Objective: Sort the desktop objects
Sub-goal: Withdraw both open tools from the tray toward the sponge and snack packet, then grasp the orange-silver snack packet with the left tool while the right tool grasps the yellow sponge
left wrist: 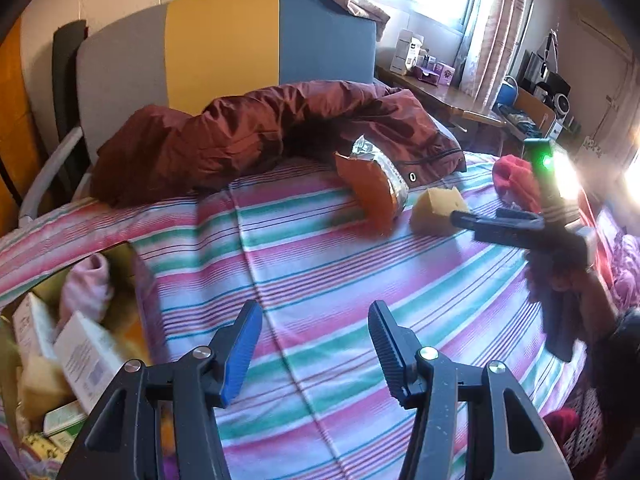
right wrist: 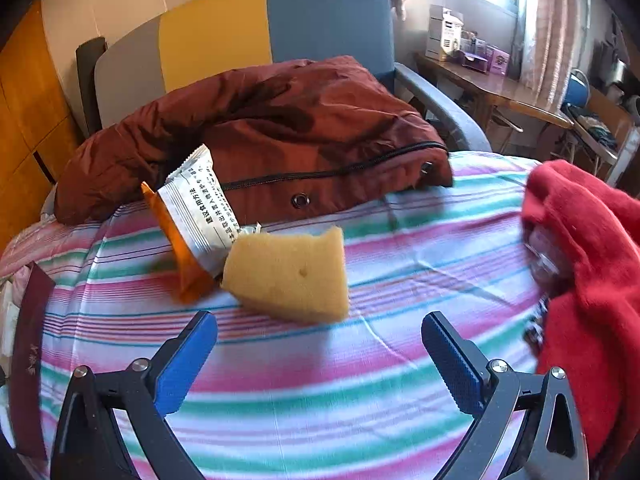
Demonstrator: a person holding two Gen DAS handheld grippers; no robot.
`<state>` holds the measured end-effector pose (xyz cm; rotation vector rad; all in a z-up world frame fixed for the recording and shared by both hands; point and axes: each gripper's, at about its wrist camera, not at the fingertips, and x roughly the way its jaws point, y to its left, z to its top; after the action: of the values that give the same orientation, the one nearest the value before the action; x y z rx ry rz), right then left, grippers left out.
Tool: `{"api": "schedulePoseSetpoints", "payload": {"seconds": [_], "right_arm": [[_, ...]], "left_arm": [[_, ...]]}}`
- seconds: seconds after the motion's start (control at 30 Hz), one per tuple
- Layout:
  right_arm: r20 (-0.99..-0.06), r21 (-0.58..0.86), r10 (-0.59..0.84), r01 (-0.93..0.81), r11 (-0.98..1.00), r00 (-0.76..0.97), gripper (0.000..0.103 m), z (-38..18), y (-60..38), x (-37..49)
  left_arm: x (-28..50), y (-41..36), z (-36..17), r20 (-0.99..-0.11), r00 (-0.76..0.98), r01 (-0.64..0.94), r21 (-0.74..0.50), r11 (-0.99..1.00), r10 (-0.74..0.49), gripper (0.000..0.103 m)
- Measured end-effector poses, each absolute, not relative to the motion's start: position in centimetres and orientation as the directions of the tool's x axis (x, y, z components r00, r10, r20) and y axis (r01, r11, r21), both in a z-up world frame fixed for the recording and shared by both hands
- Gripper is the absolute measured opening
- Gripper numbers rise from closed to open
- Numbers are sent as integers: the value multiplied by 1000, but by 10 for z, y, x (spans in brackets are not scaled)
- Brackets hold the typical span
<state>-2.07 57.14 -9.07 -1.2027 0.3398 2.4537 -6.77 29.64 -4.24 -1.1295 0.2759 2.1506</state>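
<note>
My right claw (right wrist: 320, 352) is released and empty, with the yellow sponge (right wrist: 290, 276) just ahead at twelve o'clock on the striped sheet (right wrist: 320, 420), touching the snack packet (right wrist: 196, 224) at ten. I would straddle the sponge squarely, avoiding the packet. My left claw (left wrist: 314, 348) hangs released, empty.

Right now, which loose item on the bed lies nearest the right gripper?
The yellow sponge, directly ahead of the right gripper; the snack packet lies behind it.
</note>
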Motion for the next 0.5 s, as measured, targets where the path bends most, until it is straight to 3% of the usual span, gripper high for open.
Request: {"api": "schedulePoseSetpoints", "payload": {"seconds": [0.23, 0.37, 0.5], "right_arm": [[-815, 17, 234, -424, -905, -531, 102, -108, 577, -52], [-804, 26, 230, -418, -908, -549, 74, -107, 578, -53], [-803, -3, 242, -402, -915, -545, 65, -103, 570, -46]], "left_arm": [[-89, 326, -43, -792, -348, -653, -180, -736, 502, 57], [-102, 347, -44, -790, -306, -652, -234, -721, 532, 63], [-115, 373, -47, -782, -279, -646, -275, -712, 557, 67]]}}
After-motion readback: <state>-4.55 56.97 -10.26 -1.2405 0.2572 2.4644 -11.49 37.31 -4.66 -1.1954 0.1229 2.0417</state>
